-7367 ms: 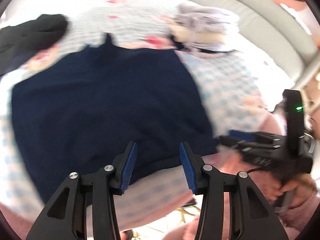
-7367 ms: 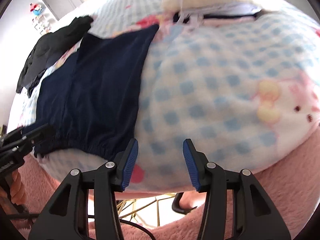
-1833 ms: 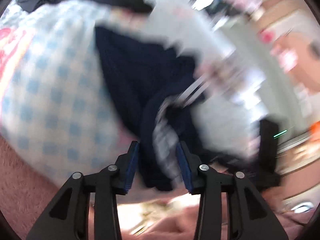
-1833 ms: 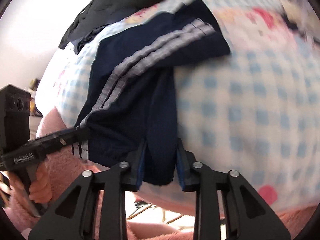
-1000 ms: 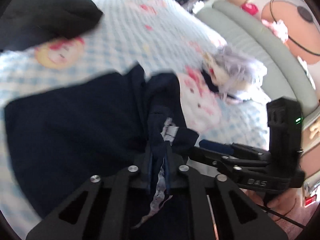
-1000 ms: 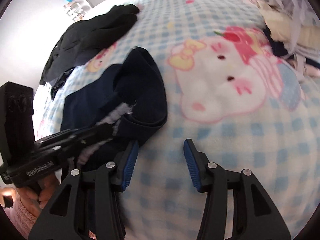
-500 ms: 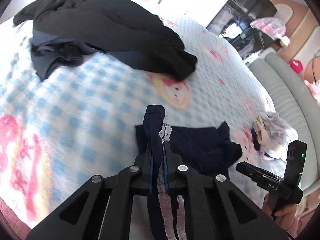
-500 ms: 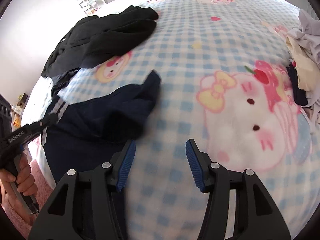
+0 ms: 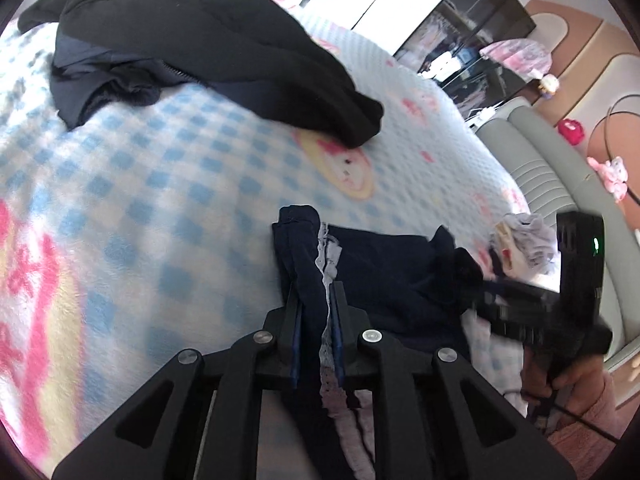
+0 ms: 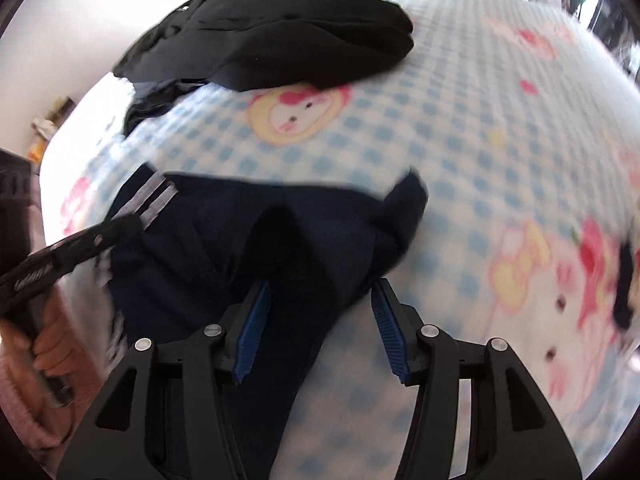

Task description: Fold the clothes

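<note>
Nearest the left wrist camera, left gripper (image 9: 316, 316) with fingers (image 9: 294, 312) nearly together around a bunched navy edge with a pale stripe — jaws just opening, cloth between them yet, pads apparently on it for now. Belongs to the navy garment (image 10: 248, 248), lying on the checked bedspread (image 9: 168, 184) close to the near edge of the bed, roughly flat but rumpled, one corner flipped up at its far right. Nearest the right wrist camera, right gripper (image 10: 320, 320) with blue-padded fingers (image 10: 254, 320) wide apart, hanging over the garment's near hem, gripping nothing; cannot tell whether the tips brush the cloth. Off to the side in that view, a hand (image 10: 44, 340) in a pink sleeve around the other tool's handle.

Judged from this: one fold probably made or being laid down, not smoothed, at least one more fold and a tidy-up left for this piece.

Farther back, a black heap of clothes (image 9: 208, 40) — well apart from the navy piece, unfolded, looks untouched. Off to the right, a small pale pile of clothes (image 9: 524, 244) near the padded headboard (image 9: 560, 184); too small to tell whether folded. Most of the task seemingly left to do.
</note>
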Available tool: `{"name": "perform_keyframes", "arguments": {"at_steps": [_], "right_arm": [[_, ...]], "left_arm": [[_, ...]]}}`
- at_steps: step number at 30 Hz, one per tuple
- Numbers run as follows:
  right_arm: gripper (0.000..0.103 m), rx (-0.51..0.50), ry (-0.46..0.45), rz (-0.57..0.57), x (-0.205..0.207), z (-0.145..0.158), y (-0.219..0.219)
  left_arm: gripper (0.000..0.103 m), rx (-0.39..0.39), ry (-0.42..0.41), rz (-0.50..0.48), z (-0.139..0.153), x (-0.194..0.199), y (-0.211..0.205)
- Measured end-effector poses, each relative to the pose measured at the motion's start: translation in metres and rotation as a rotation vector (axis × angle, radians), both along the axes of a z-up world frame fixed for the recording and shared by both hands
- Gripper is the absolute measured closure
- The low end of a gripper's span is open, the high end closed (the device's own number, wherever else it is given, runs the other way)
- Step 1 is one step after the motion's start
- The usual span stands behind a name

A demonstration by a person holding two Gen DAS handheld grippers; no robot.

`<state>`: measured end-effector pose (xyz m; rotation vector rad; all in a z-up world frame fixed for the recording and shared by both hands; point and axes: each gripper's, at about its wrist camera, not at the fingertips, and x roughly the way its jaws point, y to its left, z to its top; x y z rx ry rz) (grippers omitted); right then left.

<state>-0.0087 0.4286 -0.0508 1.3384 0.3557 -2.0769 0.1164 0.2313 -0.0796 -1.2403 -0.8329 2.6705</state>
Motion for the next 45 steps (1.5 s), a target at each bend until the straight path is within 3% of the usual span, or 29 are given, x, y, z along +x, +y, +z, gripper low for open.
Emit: {"name": "perform_keyframes", "arguments": {"at_steps": [3, 5, 7, 10, 13, 16, 19, 24, 26, 30, 35, 37, 41, 45], "right_arm": [[0.049, 0.016, 0.043, -0.204, -0.023, 0.003, 0.013], [0.048, -0.039, 0.044, -0.281, -0.028, 0.011, 0.028], [0.045, -0.09, 0.028, -0.274, -0.025, 0.017, 0.036], [0.045, -0.07, 0.051, -0.233, -0.014, 0.024, 0.042], [0.045, -0.095, 0.041, -0.24, -0.008, 0.027, 0.056], [0.045, -0.126, 0.027, -0.275, -0.008, 0.027, 0.068], [0.042, -0.224, -0.069, -0.281, -0.012, 0.026, 0.079], [0.041, -0.393, -0.168, -0.205, -0.003, 0.039, 0.09], [0.029, -0.434, -0.154, -0.179, 0.004, 0.049, 0.093], [0.026, -0.268, 0.012, -0.171, 0.018, 0.059, 0.084], [0.033, -0.07, -0.003, -0.28, 0.01, 0.027, 0.086], [0.035, -0.005, -0.021, -0.281, 0.01, 0.011, 0.087], [0.035, -0.023, -0.11, -0.211, 0.01, -0.006, 0.08], [0.035, -0.036, -0.11, -0.129, 0.0, -0.004, 0.058]], "left_arm": [[0.077, -0.003, -0.011, 0.007, -0.002, 0.005, -0.006], [0.077, 0.023, -0.005, 0.013, -0.004, 0.006, -0.012], [0.077, 0.039, 0.01, 0.02, -0.003, 0.006, -0.014], [0.077, 0.045, 0.041, 0.013, -0.001, 0.003, -0.012], [0.077, 0.017, 0.046, 0.015, 0.0, 0.001, -0.007], [0.078, -0.05, -0.01, 0.054, -0.006, -0.003, -0.007], [0.078, -0.037, -0.021, 0.075, -0.01, -0.002, -0.011], [0.074, 0.027, 0.063, 0.046, -0.001, -0.001, -0.009], [0.07, 0.036, 0.103, 0.015, 0.005, -0.003, -0.004], [0.07, -0.014, 0.063, -0.007, 0.0, -0.013, 0.009], [0.081, -0.114, 0.009, 0.031, -0.006, -0.014, 0.015], [0.081, -0.115, 0.003, 0.047, -0.008, -0.011, 0.012], [0.081, -0.078, 0.015, 0.07, -0.009, -0.007, 0.004], [0.081, -0.07, 0.033, 0.076, -0.008, -0.006, 0.003]]}}
